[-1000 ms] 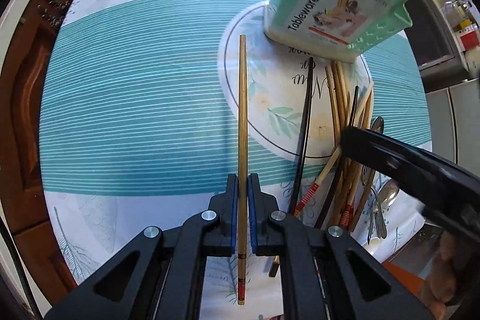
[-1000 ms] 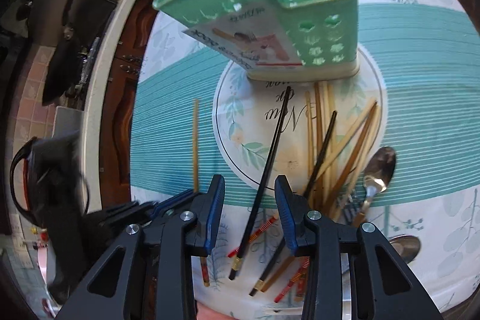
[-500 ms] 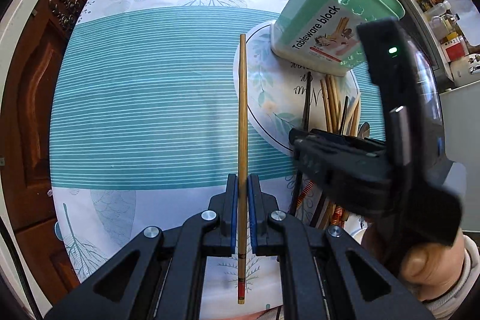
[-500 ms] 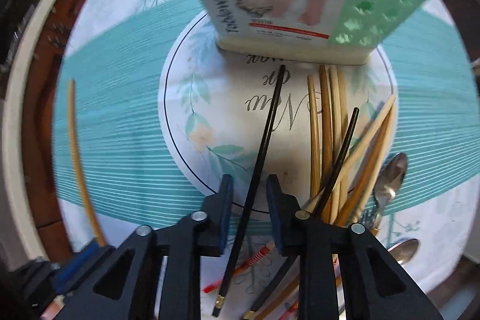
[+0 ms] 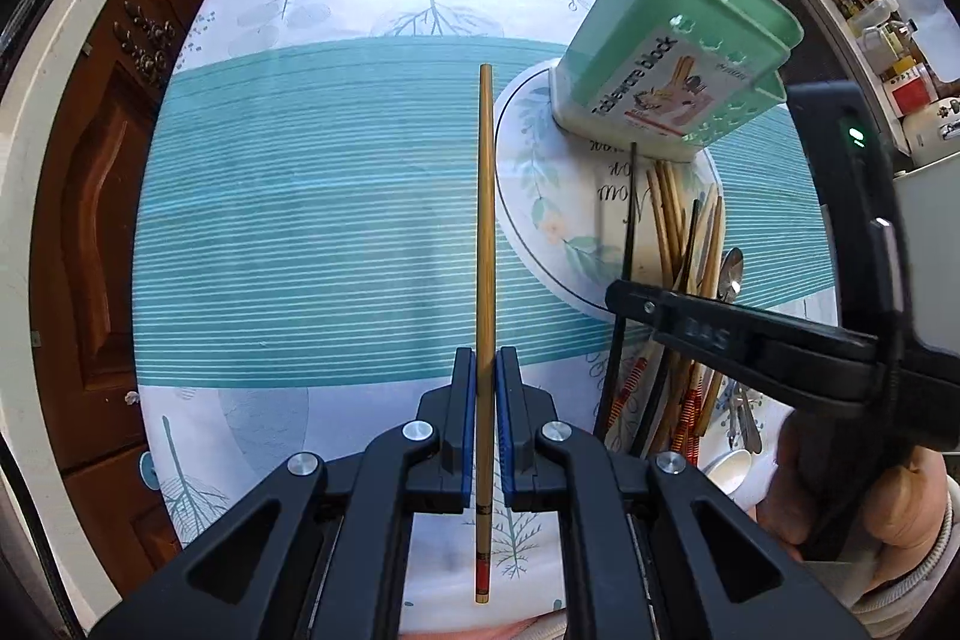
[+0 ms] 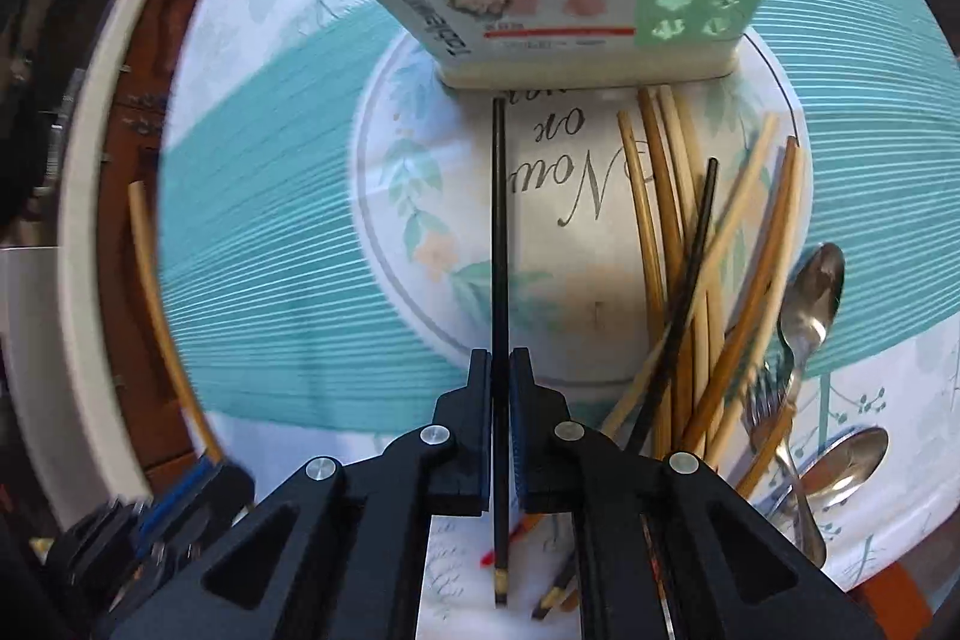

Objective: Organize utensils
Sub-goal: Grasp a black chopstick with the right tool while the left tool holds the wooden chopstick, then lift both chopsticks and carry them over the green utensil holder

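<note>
Our left tongs (image 5: pixel 486 388) clamp a tan bamboo chopstick (image 5: pixel 486 220); our right tongs (image 6: pixel 500 394) are closing on a slim black chopstick (image 6: pixel 498 250), best lifted straight, clear of the mint-green plastic holder (image 5: pixel 672 58).

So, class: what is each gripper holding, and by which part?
Left gripper: a tan chopstick, near its decorated end. Right gripper, closing: a black chopstick, near its butt end.

worktop (image 5: pixel 312 232): covered by a teal-striped, leaf-printed cloth
on it: green tableware holder (image 5: pixel 672 58), heap of chopsticks (image 6: pixel 678 280), spoons (image 6: pixel 810 298), fork (image 6: pixel 765 394)
</note>
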A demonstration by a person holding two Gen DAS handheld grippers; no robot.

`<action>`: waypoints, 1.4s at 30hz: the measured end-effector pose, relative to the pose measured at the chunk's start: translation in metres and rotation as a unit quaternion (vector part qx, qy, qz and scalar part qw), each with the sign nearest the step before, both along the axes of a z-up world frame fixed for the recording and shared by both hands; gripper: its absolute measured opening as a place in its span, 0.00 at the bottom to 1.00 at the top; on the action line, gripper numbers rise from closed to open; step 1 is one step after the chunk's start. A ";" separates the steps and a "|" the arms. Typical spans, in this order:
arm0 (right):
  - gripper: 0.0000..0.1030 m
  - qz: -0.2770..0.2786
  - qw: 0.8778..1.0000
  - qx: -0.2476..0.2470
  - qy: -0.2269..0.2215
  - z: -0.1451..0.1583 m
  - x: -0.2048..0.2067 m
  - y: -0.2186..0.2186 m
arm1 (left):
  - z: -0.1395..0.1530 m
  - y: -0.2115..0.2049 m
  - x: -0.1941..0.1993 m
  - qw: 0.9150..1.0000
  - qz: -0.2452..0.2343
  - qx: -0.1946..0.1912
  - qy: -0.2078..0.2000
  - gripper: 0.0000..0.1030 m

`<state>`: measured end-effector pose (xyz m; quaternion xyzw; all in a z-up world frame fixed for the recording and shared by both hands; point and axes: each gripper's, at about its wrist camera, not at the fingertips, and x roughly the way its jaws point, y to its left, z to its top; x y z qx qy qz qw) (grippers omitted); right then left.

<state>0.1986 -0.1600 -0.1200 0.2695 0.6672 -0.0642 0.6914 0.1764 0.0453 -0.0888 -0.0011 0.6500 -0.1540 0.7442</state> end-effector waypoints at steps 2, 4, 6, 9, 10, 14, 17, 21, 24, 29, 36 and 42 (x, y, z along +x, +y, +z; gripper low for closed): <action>0.05 0.002 1.000 0.023 -0.020 0.013 -0.007 -0.016 | 0.010 -0.002 0.001 1.000 0.001 -0.005 -0.009 0.04; 0.05 0.006 0.998 0.036 -0.056 0.038 -0.014 -0.025 | 0.024 -0.004 0.003 1.000 0.000 -0.014 -0.023 0.04; 0.05 0.012 0.995 0.044 -0.085 0.062 -0.021 -0.033 | 0.040 -0.008 0.005 0.999 0.000 -0.021 -0.042 0.04; 0.05 0.021 0.988 0.045 -0.145 0.110 -0.026 -0.049 | 0.069 -0.016 0.012 0.996 0.002 -0.044 -0.073 0.04; 0.05 0.023 0.984 0.043 -0.170 0.129 -0.027 -0.056 | 0.081 -0.019 0.015 0.995 0.005 -0.047 -0.087 0.04; 0.05 0.023 0.966 0.007 -0.258 0.191 -0.028 -0.081 | 0.123 -0.032 0.030 0.987 0.014 -0.062 -0.150 0.04; 0.05 0.009 0.949 -0.029 -0.314 0.231 -0.031 -0.101 | 0.150 -0.043 0.039 0.976 0.026 -0.072 -0.205 0.04; 0.05 -0.014 0.929 -0.068 -0.364 0.262 -0.025 -0.126 | 0.180 -0.058 0.041 0.947 0.052 -0.069 -0.310 0.04; 0.05 -0.031 0.919 -0.074 -0.386 0.270 -0.016 -0.145 | 0.195 -0.066 0.044 0.926 0.073 -0.082 -0.360 0.04; 0.05 -0.037 0.900 -0.095 -0.424 0.277 -0.001 -0.169 | 0.204 -0.078 0.057 0.902 0.097 -0.095 -0.409 0.04; 0.05 -0.030 0.865 -0.133 -0.483 0.262 0.009 -0.159 | 0.186 -0.101 0.062 0.889 0.080 -0.084 -0.442 0.04; 0.05 0.007 0.867 -0.146 -0.476 0.235 0.027 -0.152 | 0.146 -0.104 0.076 0.898 0.071 -0.092 -0.424 0.04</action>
